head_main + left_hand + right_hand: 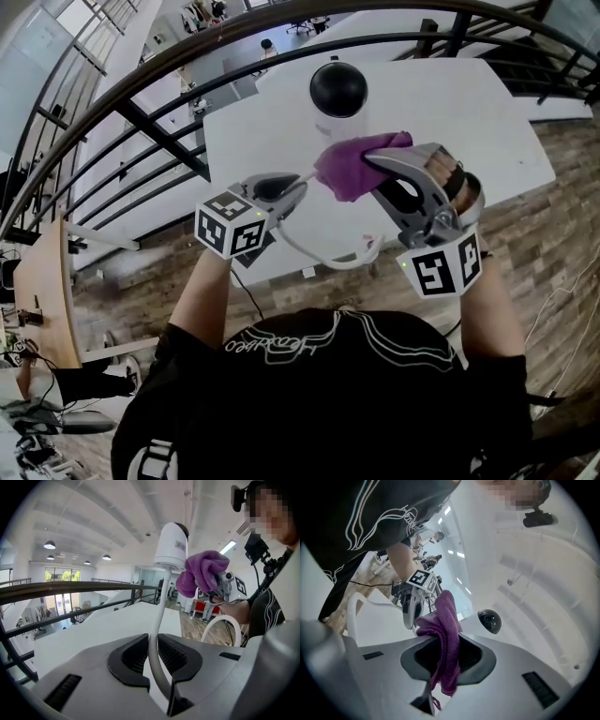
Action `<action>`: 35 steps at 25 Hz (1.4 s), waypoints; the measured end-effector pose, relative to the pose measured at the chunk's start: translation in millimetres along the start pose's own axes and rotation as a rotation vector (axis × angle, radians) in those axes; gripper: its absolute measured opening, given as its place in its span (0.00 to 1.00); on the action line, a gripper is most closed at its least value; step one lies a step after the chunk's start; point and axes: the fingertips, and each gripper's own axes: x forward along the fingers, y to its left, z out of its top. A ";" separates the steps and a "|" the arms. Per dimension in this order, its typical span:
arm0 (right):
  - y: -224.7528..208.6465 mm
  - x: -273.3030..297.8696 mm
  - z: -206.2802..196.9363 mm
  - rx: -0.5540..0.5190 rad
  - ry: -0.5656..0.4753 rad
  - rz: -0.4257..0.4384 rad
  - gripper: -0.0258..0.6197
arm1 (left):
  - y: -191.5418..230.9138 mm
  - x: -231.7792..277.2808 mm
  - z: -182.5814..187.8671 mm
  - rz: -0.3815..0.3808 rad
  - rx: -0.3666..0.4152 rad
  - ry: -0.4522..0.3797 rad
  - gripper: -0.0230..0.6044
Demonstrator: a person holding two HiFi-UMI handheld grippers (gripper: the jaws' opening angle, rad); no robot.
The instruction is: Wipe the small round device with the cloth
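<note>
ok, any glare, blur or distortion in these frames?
Head view: strong fisheye, the railing bows; no motion blur. Left gripper view: dark corners, cloth and device sharp. Right gripper view: washed-out background, cloth crisp.

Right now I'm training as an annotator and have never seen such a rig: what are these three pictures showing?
No robot here: a person holds hand tongs in each hand. One picture comes from a camera on the person's head, looking down; the other two ride on the tongs and look along their jaws. The left tongs grip the white cable of a small round device, a white body with a black dome, holding it up above a white table. The right tongs are shut on a purple cloth, which appears to press against the device's side.
</note>
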 end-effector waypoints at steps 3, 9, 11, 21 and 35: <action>12.7 -2.2 -1.8 0.034 0.058 0.014 0.14 | -0.4 -3.4 0.3 -0.010 0.001 0.000 0.14; 21.6 -27.4 -6.7 0.216 0.166 -0.036 0.14 | 0.5 -6.3 -0.5 -0.026 0.014 -0.008 0.14; 20.3 -37.4 -10.8 0.264 0.200 -0.069 0.14 | 1.1 -5.1 -1.2 -0.035 0.018 -0.010 0.14; -6.5 -66.8 -20.7 0.344 0.195 -0.159 0.14 | 0.5 -7.7 -6.4 -0.020 0.043 0.013 0.13; -89.4 -44.8 -82.1 0.610 -0.262 -0.025 0.14 | -8.0 -5.0 0.4 0.174 0.062 0.009 0.13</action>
